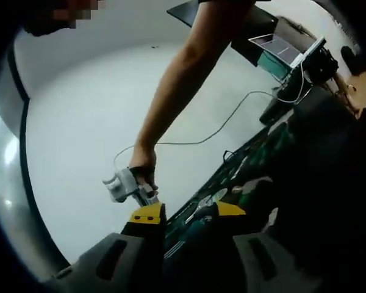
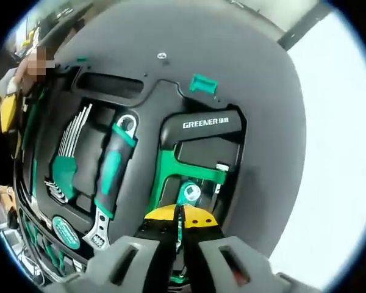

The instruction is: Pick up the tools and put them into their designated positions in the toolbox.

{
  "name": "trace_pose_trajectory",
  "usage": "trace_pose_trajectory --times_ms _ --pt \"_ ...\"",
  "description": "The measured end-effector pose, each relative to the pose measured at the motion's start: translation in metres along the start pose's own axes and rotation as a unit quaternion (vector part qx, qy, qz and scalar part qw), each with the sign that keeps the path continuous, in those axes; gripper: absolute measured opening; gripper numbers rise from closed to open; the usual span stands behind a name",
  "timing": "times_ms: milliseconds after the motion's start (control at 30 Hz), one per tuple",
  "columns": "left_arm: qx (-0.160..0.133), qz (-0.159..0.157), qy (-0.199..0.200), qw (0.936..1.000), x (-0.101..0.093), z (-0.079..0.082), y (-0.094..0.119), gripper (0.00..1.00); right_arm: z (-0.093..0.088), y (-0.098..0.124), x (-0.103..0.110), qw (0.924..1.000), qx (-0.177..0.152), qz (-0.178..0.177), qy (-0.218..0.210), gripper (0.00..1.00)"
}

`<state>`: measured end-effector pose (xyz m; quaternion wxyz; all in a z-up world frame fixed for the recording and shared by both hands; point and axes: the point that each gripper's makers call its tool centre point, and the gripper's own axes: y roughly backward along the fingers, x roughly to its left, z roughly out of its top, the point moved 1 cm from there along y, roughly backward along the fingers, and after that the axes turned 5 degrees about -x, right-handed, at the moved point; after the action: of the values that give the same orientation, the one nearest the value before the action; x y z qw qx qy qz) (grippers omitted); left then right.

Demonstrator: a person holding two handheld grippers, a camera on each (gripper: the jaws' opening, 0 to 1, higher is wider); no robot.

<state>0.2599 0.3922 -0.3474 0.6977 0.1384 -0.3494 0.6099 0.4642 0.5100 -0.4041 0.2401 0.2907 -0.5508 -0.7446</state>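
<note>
Right gripper view: closed right gripper [image 2: 180, 215] above toolbox [image 2: 274, 122]; left gripper [image 1: 186, 210] open

The open toolbox [image 2: 274, 110] holds one adjustable wrench [image 2: 110, 177], one set of hex keys [image 2: 70, 152], one green hacksaw frame [image 2: 192, 165] and one tape measure [image 2: 65, 232].

A: Free room? Bare white desk [image 1: 97, 122] is seen left of the toolbox [image 2: 274, 122].
B: Blocked by the person's arm [image 1: 183, 79] and cable [image 1: 232, 119]. Toolbox recesses are taken by hex keys [image 2: 70, 143], wrench [image 2: 110, 177], hacksaw [image 2: 195, 152].
</note>
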Motion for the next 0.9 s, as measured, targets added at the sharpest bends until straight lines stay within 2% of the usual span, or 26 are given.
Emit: trace_pose_trajectory --times_ms 233,367,433,500,567,633,700,733,800,833,867,900 --pt "0.000 -0.001 0.001 1.0000 -0.001 0.000 0.000 0.26 0.000 -0.002 -0.002 0.9999 -0.002 0.016 0.003 0.00" --pt "0.001 0.000 0.005 1.0000 0.000 0.000 0.000 0.26 0.000 -0.003 -0.005 0.9985 -0.004 0.046 -0.031 0.00" --pt "0.001 0.000 0.004 1.0000 -0.001 0.000 0.000 0.26 0.000 -0.004 -0.003 0.9963 -0.005 0.062 -0.059 0.00" --pt "0.001 -0.001 0.005 1.0000 -0.001 0.000 0.000 0.25 -0.001 -0.004 -0.004 0.9920 -0.018 0.069 -0.104 0.00" --pt "0.001 -0.001 0.005 1.0000 -0.001 0.000 0.000 0.25 -0.002 -0.002 -0.001 0.9938 -0.024 0.059 -0.091 0.00" --pt "0.000 0.000 0.001 1.0000 -0.001 0.000 0.001 0.25 0.000 -0.002 0.001 0.9962 -0.034 0.020 -0.078 0.02" --pt "0.000 0.001 -0.003 1.0000 -0.001 0.001 0.001 0.25 0.001 0.002 0.012 0.9941 -0.047 0.037 -0.091 0.13" --pt "0.000 0.001 -0.003 1.0000 -0.001 0.001 0.001 0.25 0.002 0.004 0.011 0.9924 -0.053 0.032 -0.106 0.17" --pt "0.001 0.001 -0.004 1.0000 -0.001 0.001 0.001 0.25 -0.002 0.012 0.005 0.9946 -0.051 0.013 -0.090 0.26" --pt "0.001 0.001 -0.006 1.0000 -0.001 0.001 0.001 0.25 -0.005 0.018 0.003 0.9962 -0.047 0.010 -0.072 0.24" --pt "0.001 0.001 -0.006 1.0000 -0.001 0.001 0.001 0.25 -0.006 0.025 0.003 0.9969 -0.049 0.011 -0.061 0.17" --pt "0.000 0.000 -0.006 1.0000 -0.001 0.001 0.001 0.25 -0.006 0.031 0.005 0.9964 -0.058 0.013 -0.061 0.16"
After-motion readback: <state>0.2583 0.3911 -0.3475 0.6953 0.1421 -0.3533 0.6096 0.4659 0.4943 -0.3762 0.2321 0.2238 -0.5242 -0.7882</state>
